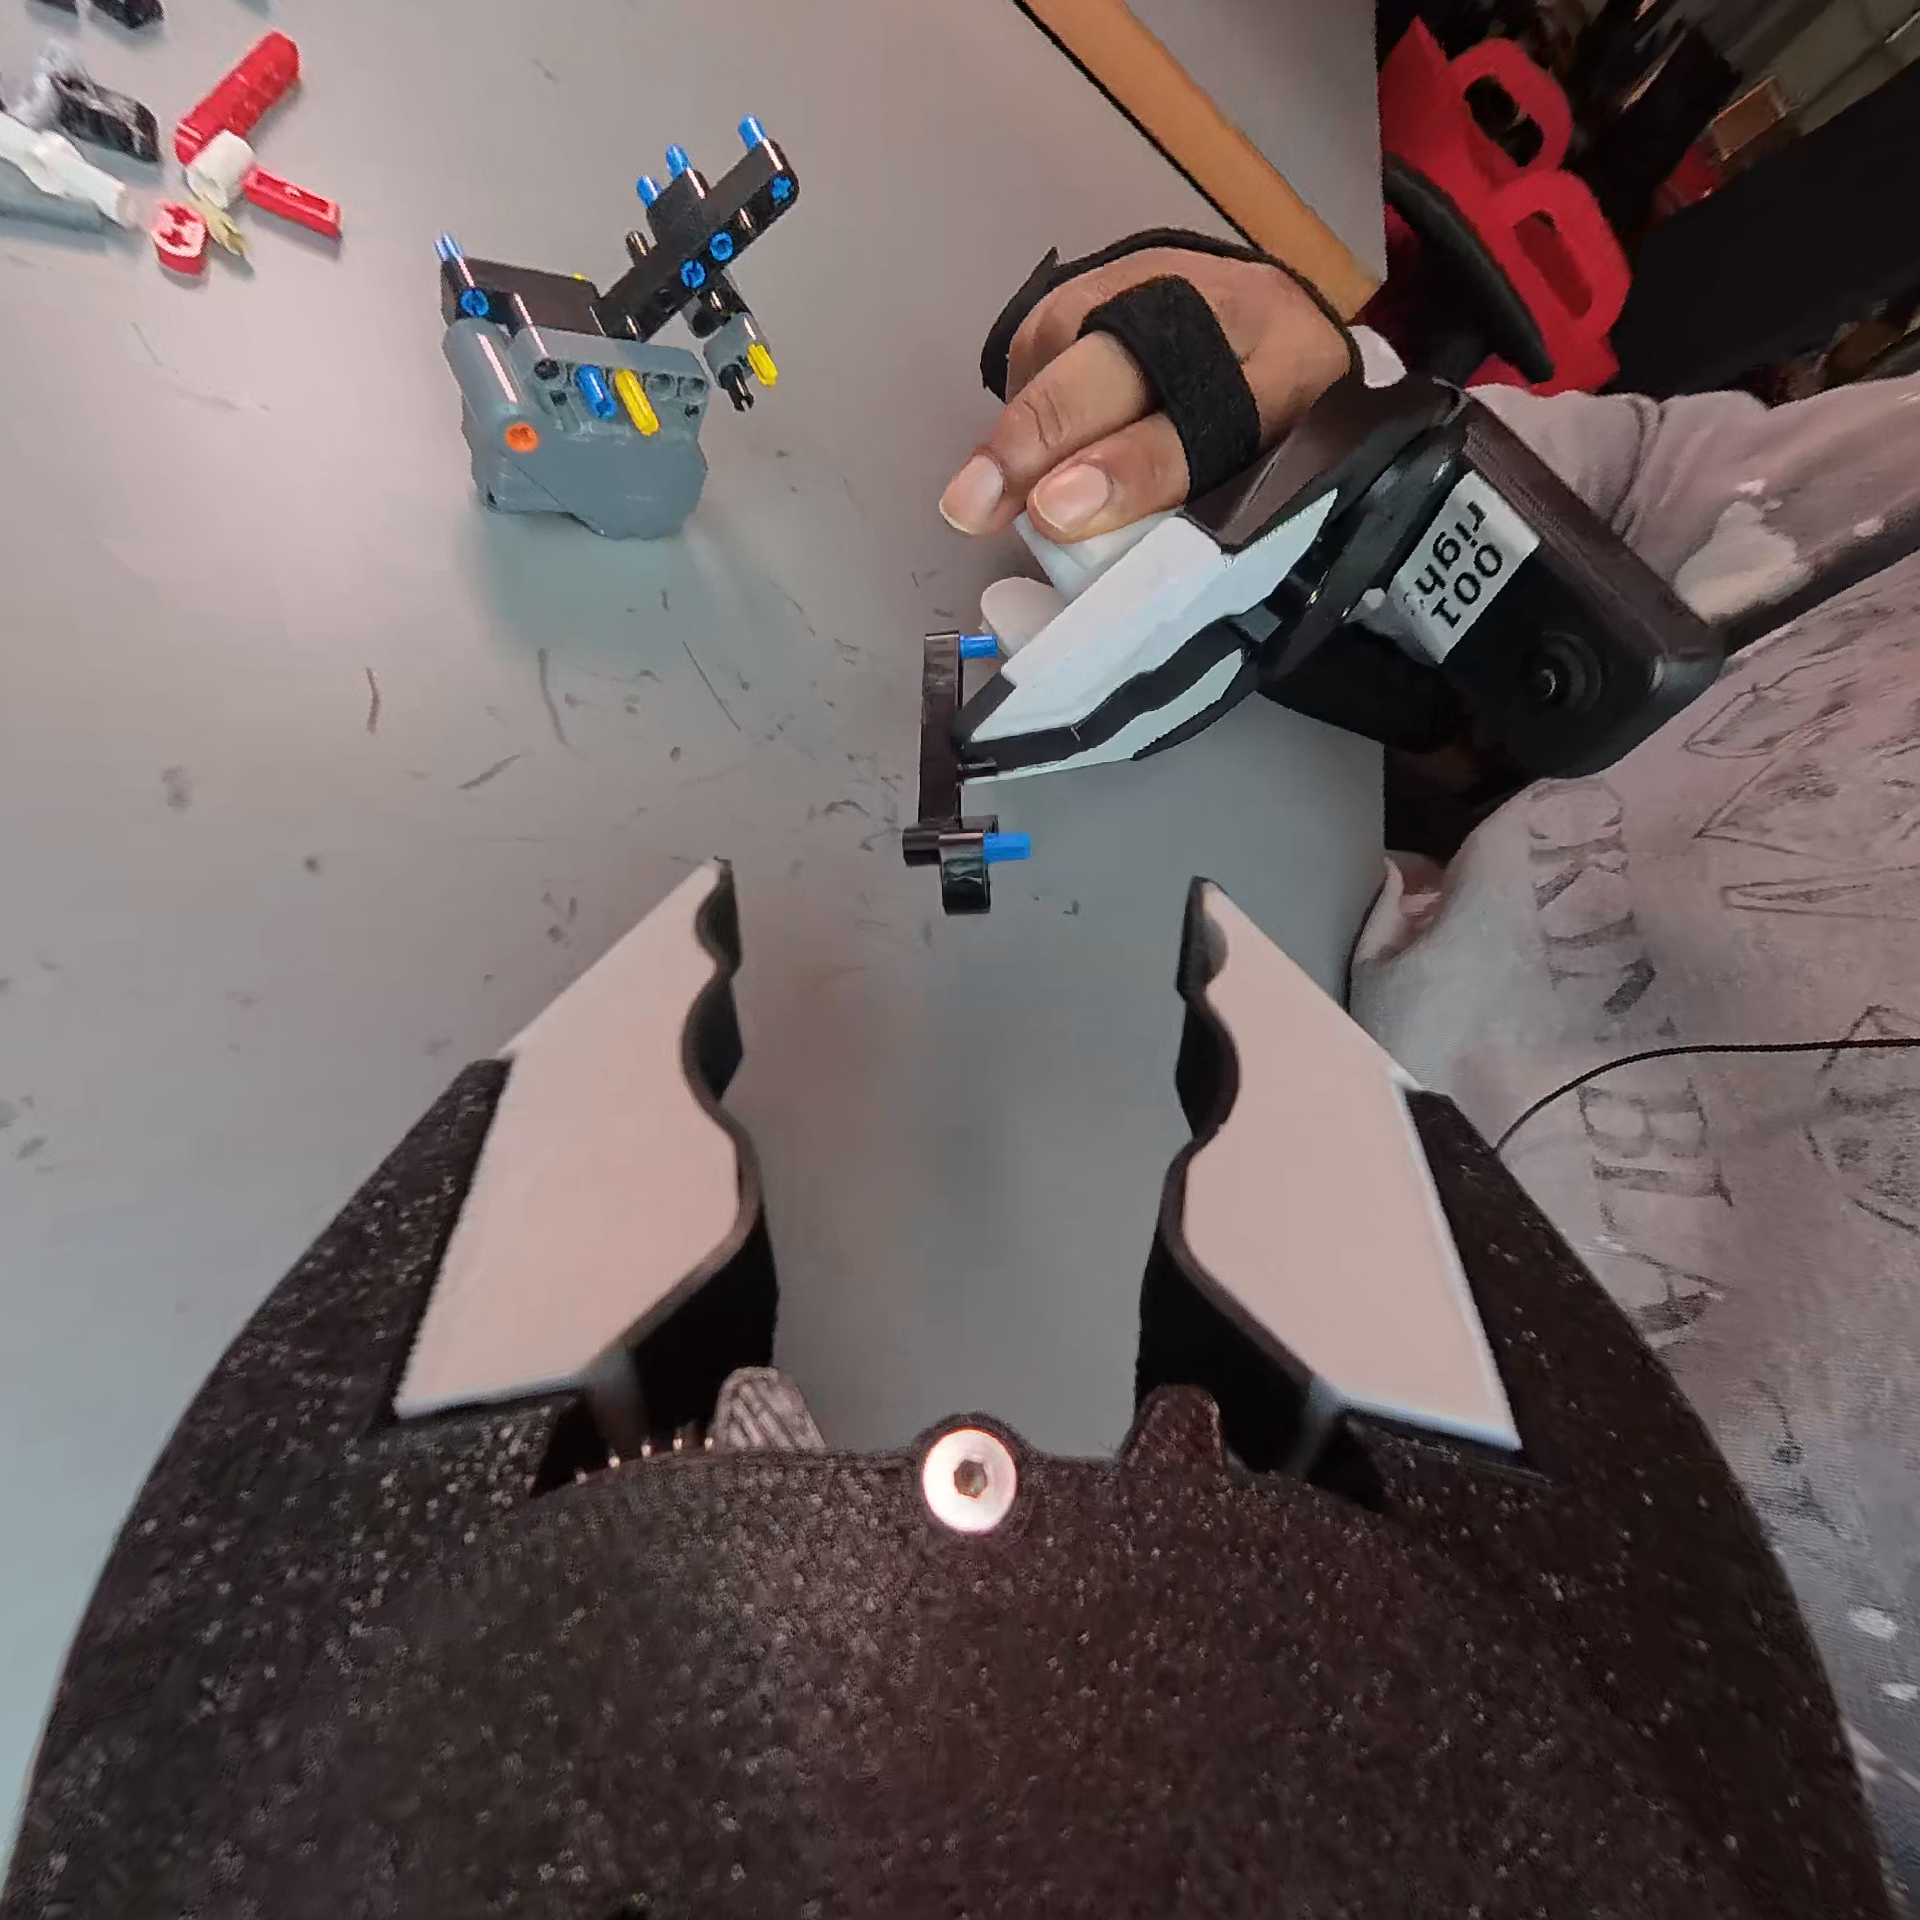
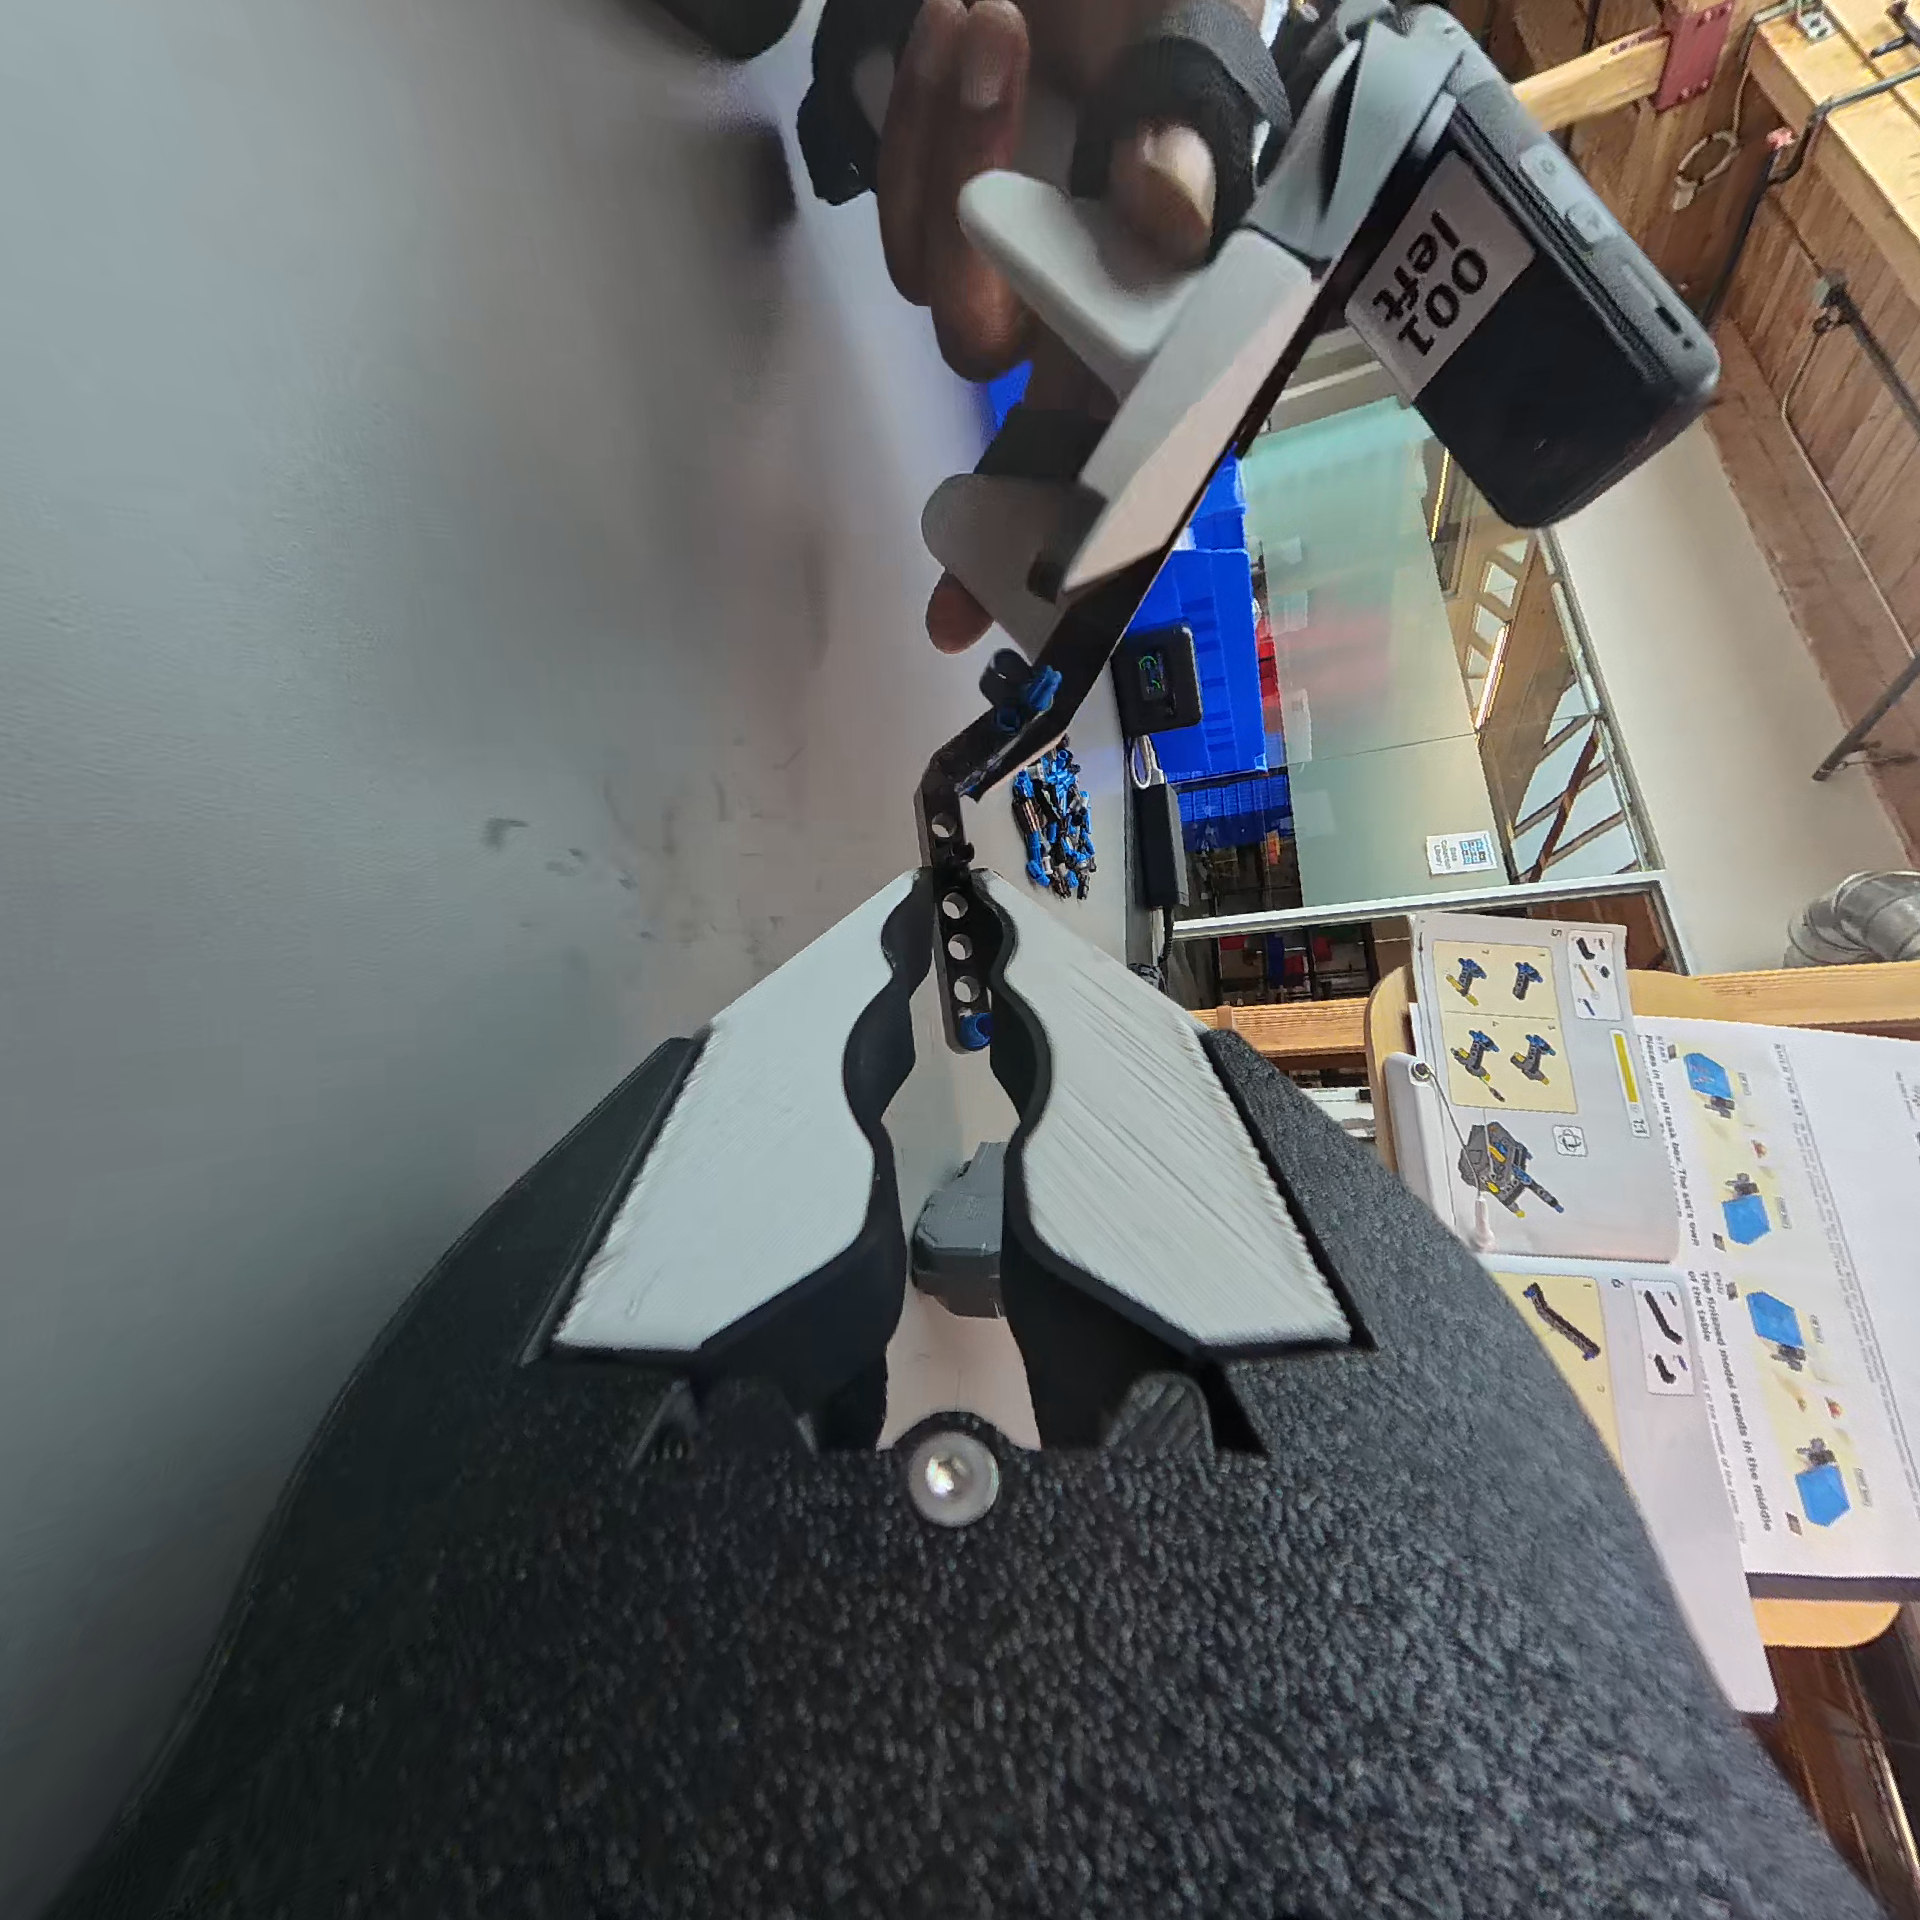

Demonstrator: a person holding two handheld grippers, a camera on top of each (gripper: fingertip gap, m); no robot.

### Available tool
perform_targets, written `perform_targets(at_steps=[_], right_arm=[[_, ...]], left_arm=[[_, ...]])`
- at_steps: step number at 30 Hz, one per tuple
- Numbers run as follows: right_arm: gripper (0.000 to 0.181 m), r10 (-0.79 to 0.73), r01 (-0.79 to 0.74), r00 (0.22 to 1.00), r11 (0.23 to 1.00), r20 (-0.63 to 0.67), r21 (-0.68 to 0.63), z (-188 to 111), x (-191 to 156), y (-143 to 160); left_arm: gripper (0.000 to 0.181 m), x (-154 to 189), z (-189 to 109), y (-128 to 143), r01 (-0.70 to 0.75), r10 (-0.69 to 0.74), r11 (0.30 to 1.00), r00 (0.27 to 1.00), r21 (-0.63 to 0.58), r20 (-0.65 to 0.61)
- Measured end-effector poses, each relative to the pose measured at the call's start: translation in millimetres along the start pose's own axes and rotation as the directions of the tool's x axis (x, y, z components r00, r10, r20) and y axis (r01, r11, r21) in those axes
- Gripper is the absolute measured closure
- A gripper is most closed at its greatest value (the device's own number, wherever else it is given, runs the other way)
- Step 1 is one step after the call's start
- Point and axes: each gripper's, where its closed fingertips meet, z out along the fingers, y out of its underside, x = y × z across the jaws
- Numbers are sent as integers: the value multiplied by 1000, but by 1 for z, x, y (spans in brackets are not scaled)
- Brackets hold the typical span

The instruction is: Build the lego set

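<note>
My right gripper (image 2: 951, 883) is shut on a black angled beam (image 2: 956, 940) with holes and blue pins, and holds it above the grey table. In the left wrist view the same beam (image 1: 940, 727) hangs upright from the right gripper (image 1: 971, 748), with a black connector and blue pin (image 1: 966, 857) at its lower end. My left gripper (image 1: 961, 883) is open and empty, its fingertips just short of that lower end. A partly built grey and black model (image 1: 592, 364) with blue and yellow pins lies farther back on the table.
Red, white and black loose parts (image 1: 239, 135) lie at the far left. A pile of blue and black pins (image 2: 1055, 821) lies on the table near its edge. Open instruction pages (image 2: 1538, 1091) rest on a wooden surface at the right. The table edge (image 1: 1371, 644) is close by. The grippers are tip to tip, or close to it.
</note>
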Motion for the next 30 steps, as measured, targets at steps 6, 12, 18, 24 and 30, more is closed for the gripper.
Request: perform_targets(at_steps=[6,12,18,24,30], right_arm=[[175,536,-542,840,837,83,82,-9,24,10],[175,794,-888,433,458,427,50,-34,32,6],[175,732,-915,323,404,600,0,-54,30,-6],[174,703,-912,312,410,639,-6,-61,40,-14],[150,824,-915,396,388,404,106,-53,77,9]], left_arm=[[99,-7,-4,-24,-232,208,961,964,148,164],[120,14,18,-39,-382,370,911,923,153,103],[142,34,32,-45,-295,314,938,946,182,-82],[167,61,22,-55,-123,196,958,941,260,-277],[169,46,1,-82,173,-26,900,938,400,-346]])
